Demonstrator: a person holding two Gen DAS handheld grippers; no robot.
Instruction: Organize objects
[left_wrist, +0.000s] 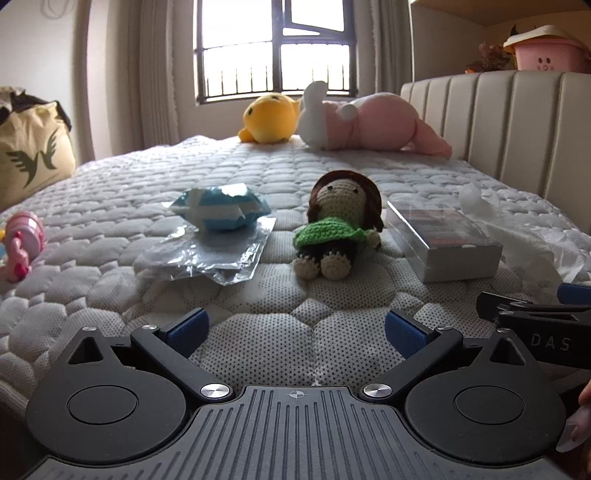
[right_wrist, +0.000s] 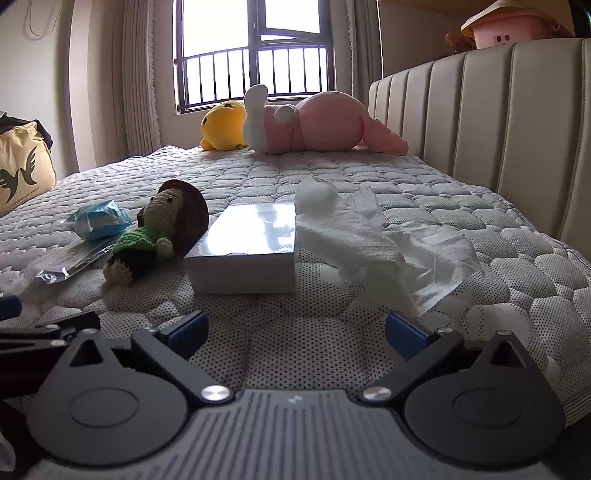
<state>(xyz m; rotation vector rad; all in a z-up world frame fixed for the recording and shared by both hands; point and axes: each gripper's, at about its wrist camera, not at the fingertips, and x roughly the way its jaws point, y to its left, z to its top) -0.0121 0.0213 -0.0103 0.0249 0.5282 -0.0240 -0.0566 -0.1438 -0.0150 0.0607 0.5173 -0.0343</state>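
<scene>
Both grippers wide open, empty, low over mattress (left_wrist: 258, 302).
Crochet doll (left_wrist: 340, 225) dead ahead of left gripper (left_wrist: 295, 328), feet-first; box (right_wrist: 243, 247) ahead of right gripper (right_wrist: 295, 328), tissue (right_wrist: 373, 240) touching it.

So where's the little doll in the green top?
The doll lies mid-bed in both views, between the blue packet on its left and the box on its right.

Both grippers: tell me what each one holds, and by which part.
Nothing is held. The left gripper and the right gripper are both open over the mattress, with only quilting between their fingers.
</scene>
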